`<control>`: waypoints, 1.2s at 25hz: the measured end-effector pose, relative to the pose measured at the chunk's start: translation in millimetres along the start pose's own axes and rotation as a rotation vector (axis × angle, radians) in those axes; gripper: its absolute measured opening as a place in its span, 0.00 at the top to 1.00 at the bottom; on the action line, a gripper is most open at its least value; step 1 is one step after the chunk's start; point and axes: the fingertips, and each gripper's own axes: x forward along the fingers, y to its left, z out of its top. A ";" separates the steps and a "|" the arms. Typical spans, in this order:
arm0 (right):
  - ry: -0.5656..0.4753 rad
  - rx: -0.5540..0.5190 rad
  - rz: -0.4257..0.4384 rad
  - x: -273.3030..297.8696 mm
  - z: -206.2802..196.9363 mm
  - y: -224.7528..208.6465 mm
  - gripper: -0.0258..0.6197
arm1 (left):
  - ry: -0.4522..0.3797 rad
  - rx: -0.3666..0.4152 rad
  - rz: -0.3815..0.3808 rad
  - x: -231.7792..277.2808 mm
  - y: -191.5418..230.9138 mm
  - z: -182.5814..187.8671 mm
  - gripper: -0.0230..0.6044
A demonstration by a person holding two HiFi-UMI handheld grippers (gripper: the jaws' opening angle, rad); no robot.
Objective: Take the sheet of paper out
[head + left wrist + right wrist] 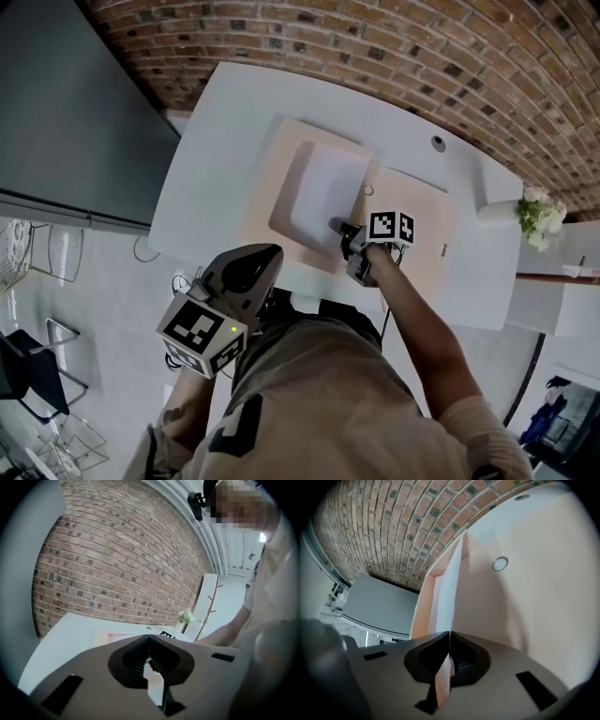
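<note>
A white sheet of paper (326, 190) lies partly lifted in an open pale pink folder (424, 231) on the white table (217, 150). My right gripper (337, 227) is at the sheet's near edge. In the right gripper view its jaws (449, 634) are shut on the thin sheet (449, 590), which runs edge-on away from them above the pink folder (534, 602). My left gripper (270, 253) hangs at the table's near edge, close to the person's body and apart from the folder. Its jaws (149, 637) meet at the tips with nothing between them.
A metal snap (500, 563) sits on the folder flap. A round cable hole (438, 143) is at the table's far side, and a white vase of flowers (537, 217) at its right end. A brick wall (422, 47) lies behind, a dark grey panel (66, 112) to the left, and chairs (37, 375) on the floor.
</note>
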 end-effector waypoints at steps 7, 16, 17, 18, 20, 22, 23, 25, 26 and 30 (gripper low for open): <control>-0.022 -0.008 -0.036 -6.7 -3.7 -1.2 0.92 | -0.005 -0.007 -0.034 -6.3 3.7 -1.9 0.94; -0.071 -0.042 -0.111 -24.5 -3.7 -9.1 0.92 | 0.006 0.001 -0.098 -9.0 7.0 -7.3 0.94; -0.075 -0.040 -0.114 -26.7 -3.9 -10.3 0.92 | 0.005 0.003 -0.102 -8.5 7.0 -6.6 0.94; -0.077 -0.038 -0.117 -28.5 -4.3 -12.0 0.92 | 0.004 0.005 -0.105 -7.8 6.6 -6.0 0.94; -0.079 -0.036 -0.121 -31.2 -4.5 -15.0 0.92 | 0.001 0.006 -0.108 -6.5 5.2 -4.4 0.94; -0.077 -0.039 -0.121 -32.7 -3.9 -16.6 0.92 | 0.001 0.012 -0.111 -5.4 3.3 -3.3 0.94; -0.075 -0.043 -0.121 -33.3 -3.8 -17.1 0.92 | 0.002 0.016 -0.111 -4.9 2.1 -2.7 0.94; -0.066 -0.055 -0.122 -34.1 -3.6 -18.1 0.92 | 0.003 0.024 -0.109 -3.5 -0.3 -1.1 0.94; -0.062 -0.060 -0.121 -34.3 -3.3 -18.8 0.92 | 0.004 0.028 -0.106 -2.6 -1.3 0.3 0.94; -0.055 -0.068 -0.105 -33.4 -0.1 -21.7 0.92 | 0.000 0.033 -0.082 0.7 -6.1 5.6 0.94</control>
